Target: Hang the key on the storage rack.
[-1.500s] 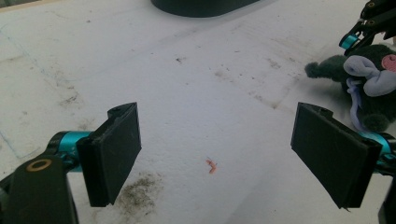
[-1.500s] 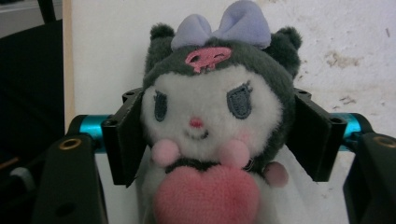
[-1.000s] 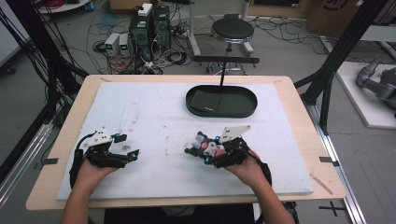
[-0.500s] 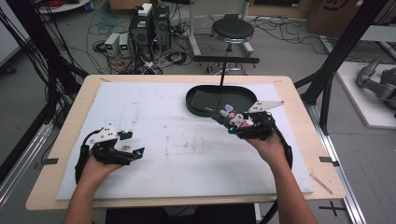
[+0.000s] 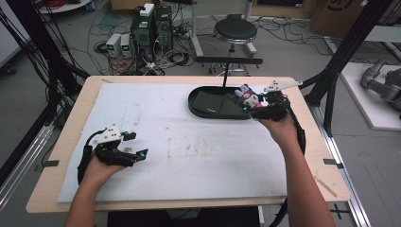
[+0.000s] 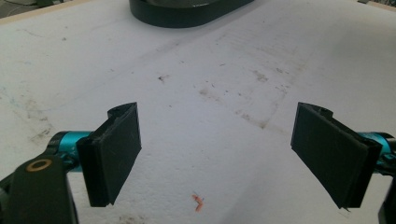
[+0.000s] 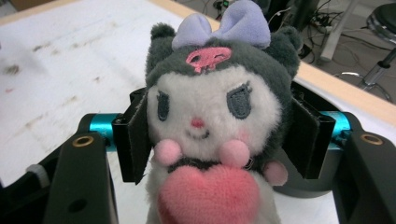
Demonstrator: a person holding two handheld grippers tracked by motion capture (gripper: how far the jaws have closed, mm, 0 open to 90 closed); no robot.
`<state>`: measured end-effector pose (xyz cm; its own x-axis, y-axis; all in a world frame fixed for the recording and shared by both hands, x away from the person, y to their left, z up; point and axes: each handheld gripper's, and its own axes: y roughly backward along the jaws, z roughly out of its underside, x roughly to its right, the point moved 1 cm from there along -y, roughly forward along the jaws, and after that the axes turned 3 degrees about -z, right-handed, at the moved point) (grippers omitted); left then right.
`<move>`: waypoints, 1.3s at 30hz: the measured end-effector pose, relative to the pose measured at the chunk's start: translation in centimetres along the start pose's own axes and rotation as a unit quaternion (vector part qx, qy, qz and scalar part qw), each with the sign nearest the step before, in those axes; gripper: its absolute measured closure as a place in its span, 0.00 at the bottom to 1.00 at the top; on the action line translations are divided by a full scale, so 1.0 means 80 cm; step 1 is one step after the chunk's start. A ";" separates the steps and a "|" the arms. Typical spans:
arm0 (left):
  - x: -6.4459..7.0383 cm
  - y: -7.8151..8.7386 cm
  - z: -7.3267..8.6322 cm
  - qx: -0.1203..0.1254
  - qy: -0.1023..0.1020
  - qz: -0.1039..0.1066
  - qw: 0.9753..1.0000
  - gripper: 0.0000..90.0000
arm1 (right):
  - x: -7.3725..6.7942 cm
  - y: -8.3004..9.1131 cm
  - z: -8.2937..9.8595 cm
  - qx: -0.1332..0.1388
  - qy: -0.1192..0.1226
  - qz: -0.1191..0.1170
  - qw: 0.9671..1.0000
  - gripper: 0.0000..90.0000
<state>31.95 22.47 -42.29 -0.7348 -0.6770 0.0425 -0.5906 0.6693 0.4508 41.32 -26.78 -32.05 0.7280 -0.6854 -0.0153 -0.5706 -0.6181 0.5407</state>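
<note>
My right claw was clamped on a plush toy, one jaw pressed against each side of its grey-and-white head, so that its face looked straight back along the jaws. The toy wore a lilac bow on top and hugged a pink heart at its chest. From above, I held it at about two o'clock on the white mat, right at the near right rim of the dark oval tray; the tray's rim also showed just behind the toy's right side in the right gripper view. My left claw sat low over the mat at about eight o'clock, well apart from the tray, its jaws wide apart with nothing but stained mat between them. A small orange scrap lay on the mat just before those jaws.
</note>
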 end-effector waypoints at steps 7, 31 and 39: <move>-0.002 -0.004 0.003 -0.005 0.003 0.001 1.000 0.18 | 0.024 0.010 -0.025 0.002 -0.005 0.019 1.000 0.38; -0.002 -0.008 0.006 -0.012 0.003 0.001 1.000 0.18 | 0.069 -0.019 -0.083 0.012 -0.040 0.032 0.999 0.38; -0.003 -0.010 0.007 -0.016 0.000 0.002 1.000 0.18 | 0.082 -0.038 -0.088 0.010 -0.057 0.035 0.998 0.38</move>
<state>32.39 22.31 -43.18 -0.7367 -0.6747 0.0451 -0.5768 0.6618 0.4789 50.54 -26.71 -27.85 0.6395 -0.7652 -0.0746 -0.6262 -0.5748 0.5267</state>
